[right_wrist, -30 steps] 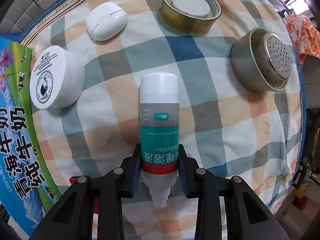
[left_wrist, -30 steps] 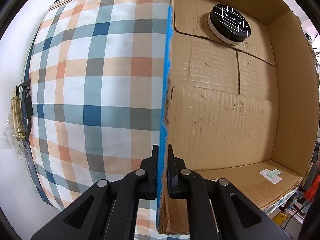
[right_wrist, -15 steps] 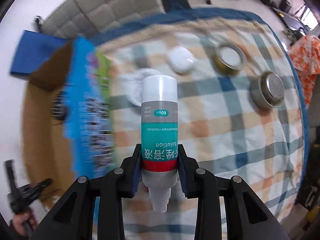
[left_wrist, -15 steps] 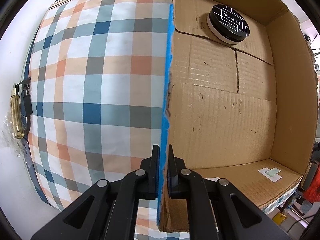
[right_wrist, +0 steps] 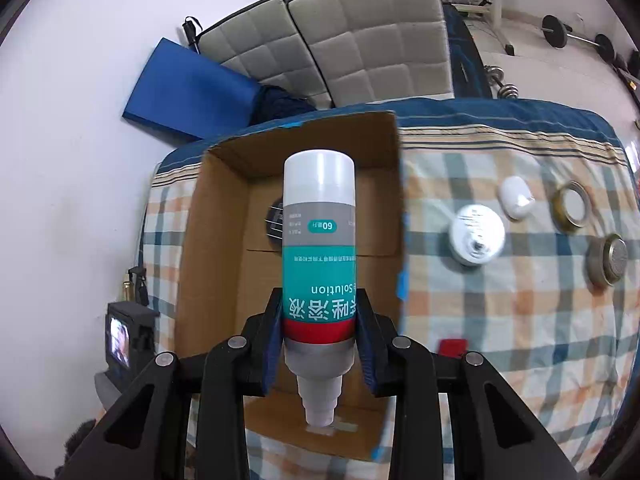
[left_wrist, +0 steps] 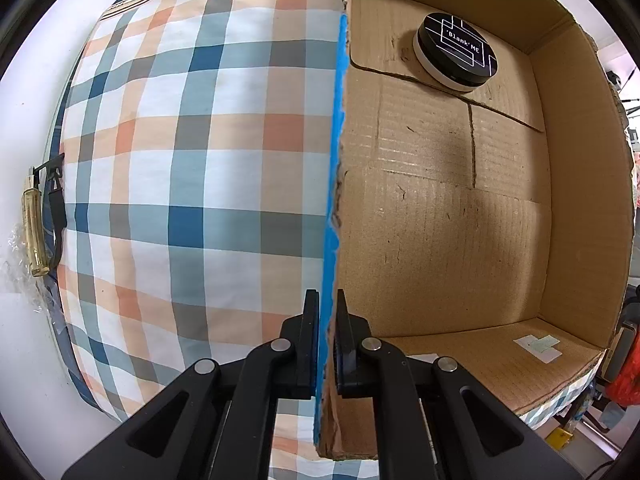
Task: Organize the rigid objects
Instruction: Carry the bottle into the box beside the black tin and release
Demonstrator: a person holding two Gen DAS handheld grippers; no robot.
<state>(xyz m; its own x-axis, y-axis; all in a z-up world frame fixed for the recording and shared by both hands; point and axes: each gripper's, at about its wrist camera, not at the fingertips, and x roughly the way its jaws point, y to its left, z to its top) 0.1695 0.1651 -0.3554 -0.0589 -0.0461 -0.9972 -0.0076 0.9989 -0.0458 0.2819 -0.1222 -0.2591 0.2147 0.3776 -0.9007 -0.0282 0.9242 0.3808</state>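
Gripping the wall of the cardboard box (left_wrist: 440, 220), the left gripper (left_wrist: 328, 340) has its jaws pinched tight on the blue-edged cardboard: one finger sits outside over the plaid cloth (left_wrist: 192, 168), the other inside the box. Ahead of this gripper, at the far end of the box floor, lies a round black-lidded tin (left_wrist: 456, 52) printed with white lines, resting flat on a cardboard flap. A small pale sticker (left_wrist: 538, 347) is fixed to the box wall to the right of the fingers. Off the cloth's left edge, a yellowish bottle with a black pump top (left_wrist: 34, 236) lies on a white surface.

The right gripper (right_wrist: 319, 336) is clamped on a bottle (right_wrist: 319, 256) with a teal, grey and red label. The pads press its lower body at the red band. Its nozzle points back toward the camera and its white end points away. The bottle hangs in the air above the open box, which lies directly beyond and below the fingers. The black tin shows partly behind the bottle, on its left.

To the right of this gripper, well apart on the plaid cloth, lie a white round jar (right_wrist: 476, 236), a white oval case (right_wrist: 516, 197), a gold-rimmed lid (right_wrist: 572, 208) and a metal strainer cup (right_wrist: 608, 260). A small red item (right_wrist: 453, 346) lies just beside the right finger; what it is cannot be told.
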